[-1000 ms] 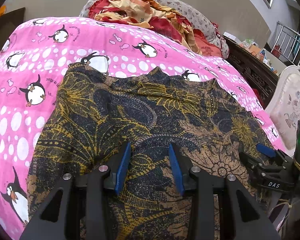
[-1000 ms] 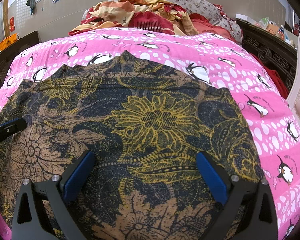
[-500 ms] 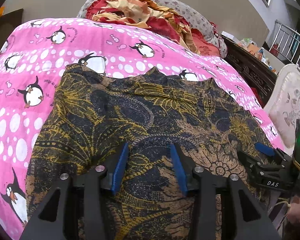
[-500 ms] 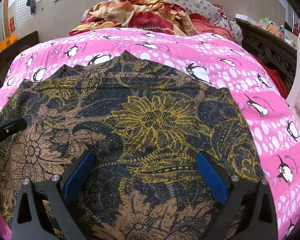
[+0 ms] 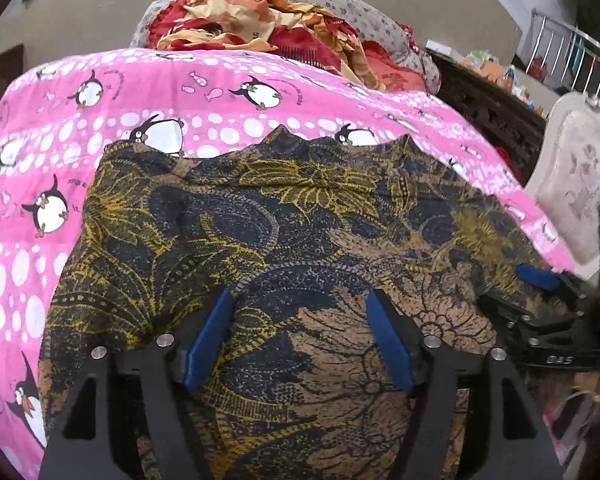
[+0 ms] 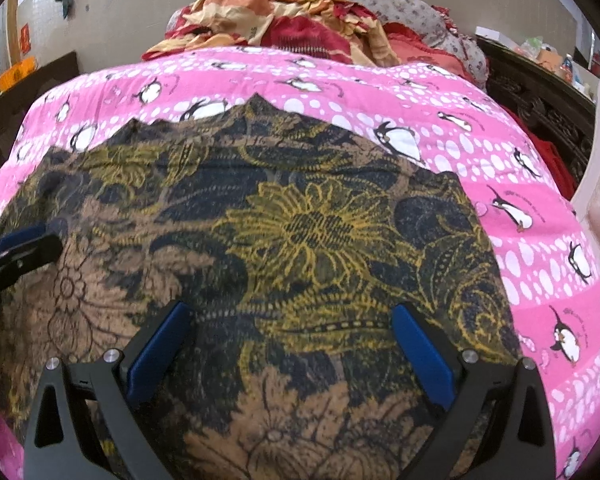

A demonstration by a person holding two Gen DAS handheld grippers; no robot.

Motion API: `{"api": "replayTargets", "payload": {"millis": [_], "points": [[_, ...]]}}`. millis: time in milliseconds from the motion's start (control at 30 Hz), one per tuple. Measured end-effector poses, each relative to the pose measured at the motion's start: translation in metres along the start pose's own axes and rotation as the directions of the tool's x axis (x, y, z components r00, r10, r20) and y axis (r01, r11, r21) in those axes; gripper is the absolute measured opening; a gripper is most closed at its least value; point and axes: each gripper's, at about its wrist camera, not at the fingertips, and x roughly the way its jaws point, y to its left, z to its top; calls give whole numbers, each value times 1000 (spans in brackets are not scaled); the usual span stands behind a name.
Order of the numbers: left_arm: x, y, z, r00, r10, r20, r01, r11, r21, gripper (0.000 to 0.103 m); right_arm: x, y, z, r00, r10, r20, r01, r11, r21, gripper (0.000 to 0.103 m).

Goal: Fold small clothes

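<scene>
A patterned garment (image 5: 284, 240) lies flat on the bed (image 5: 112, 96), stretching toward twelve o'clock beyond both grippers, left (image 5: 300, 340) and right (image 6: 288, 352), jaws wide, empty.

One batik garment (image 5: 300, 248), two claws (image 5: 300, 336) (image 6: 292, 344), one blanket (image 5: 100, 120).

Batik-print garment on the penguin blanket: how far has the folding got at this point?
Done: the batik-print garment lies spread flat on the pink penguin blanket, its zigzag far edge exposed. In hand: nothing gripped; the left hand-held gripper and right hand-held gripper hover open above its near part. Left: every fold, since no layer is turned over yet. The heap of bedding behind is untouched.
</scene>
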Motion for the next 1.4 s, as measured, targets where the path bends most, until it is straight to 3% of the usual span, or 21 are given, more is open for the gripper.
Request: {"api": "replayTargets", "payload": {"millis": [233, 433, 533, 633, 733, 800, 900, 967, 1000, 1067, 1133, 1233, 1267, 1333, 1400], "points": [[3, -9, 0, 998, 59, -13, -58, 997, 44, 51, -19, -9, -18, 989, 146, -12, -146, 988, -41, 103], [-16, -13, -10, 995, 94, -29, -93, 995, 42, 51, -50, -16, -54, 993, 111, -41, -116, 980, -164, 103], [-43, -13, -25, 992, 120, -43, -119, 992, 31, 51, -61, -13, -69, 998, 23, -61, -36, 975, -219, 103], [-76, -1, -47, 993, 115, -15, -115, 993, -26, 51, -83, -6, -60, 999, -39, -5, 38, 984, -174, 102], [-79, 22, -67, 989, 143, -28, -145, 986, -82, 51, -100, 29, -31, 994, 61, 86, -46, 985, -163, 102], [-82, 28, -74, 994, 113, 11, -111, 991, -79, 51, -95, 61, -9, 983, 154, 101, -136, 977, -164, 102], [-88, 31, -74, 996, 85, 16, -83, 991, -106, 51, -65, 101, 9, 979, 200, 37, -190, 963, -191, 101], [-102, 38, -75, 999, 51, 18, -47, 985, -164, 51, -29, 116, 5, 989, 134, -58, -144, 961, -238, 101], [-112, 42, -77, 999, 27, 18, -23, 979, -201, 51, -16, 117, 1, 991, 100, -88, -118, 963, -241, 103], [-134, 49, -85, 997, -49, 52, 62, 958, -279, 51, -13, 106, -8, 988, 154, -14, -154, 972, -180, 103], [-145, 54, -98, 993, -91, 78, 113, 933, -342, 56, -18, 103, -18, 986, 158, 48, -147, 973, -177, 103], [-127, 63, -122, 987, -164, 2, 144, 863, -484, 61, -23, 105, -22, 988, 133, 73, -117, 975, -190, 103], [-128, 63, -125, 987, -156, 33, 152, 864, -479, 63, -23, 105, -23, 989, 133, 71, -117, 975, -190, 103], [-125, 62, -123, 987, -156, 24, 148, 859, -491, 64, -23, 104, -23, 988, 142, 67, -128, 975, -184, 103], [-125, 67, -123, 985, -169, 35, 161, 824, -543, 66, -21, 103, -24, 987, 147, 65, -134, 974, -181, 103]]}}
